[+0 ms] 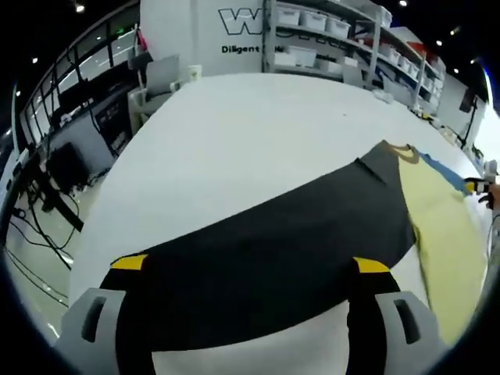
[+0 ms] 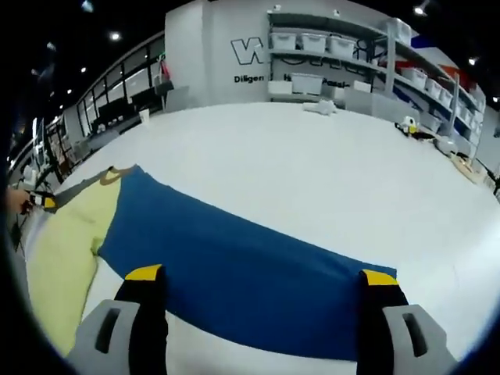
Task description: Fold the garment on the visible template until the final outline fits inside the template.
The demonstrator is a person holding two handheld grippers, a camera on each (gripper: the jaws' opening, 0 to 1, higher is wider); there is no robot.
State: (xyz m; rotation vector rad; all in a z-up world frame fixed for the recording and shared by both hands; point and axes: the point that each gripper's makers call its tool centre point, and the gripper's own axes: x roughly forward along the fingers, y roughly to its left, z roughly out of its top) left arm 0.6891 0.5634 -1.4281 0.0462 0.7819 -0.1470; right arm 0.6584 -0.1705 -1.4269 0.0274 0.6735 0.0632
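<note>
L gripper view: a wide white counter (image 1: 234,141) is seen, w/ a flat black fabric panel (image 1: 266,258) of the garment spread across its near part. The left gripper (image 1: 250,293) is held just over the panel's near edge, jaws spread wide apart, nothing pinched; yellow tips sit over the black cloth. To the right, a pale yellow fabric section (image 1: 441,234) is laid alongside the black, w/ a thin blue strip (image 1: 441,170) along its far edge.

R gripper view: at far left the pale yellow section (image 2: 66,242) is seen again, then a long blue fabric panel (image 2: 234,269) stretched flat over the white counter (image 2: 312,164). The right gripper (image 2: 254,293) is poised at the blue panel's near edge, jaws spread wide, gripping nothing. Grey shelving w/ white bins (image 2: 328,47) is seen at the back.
</note>
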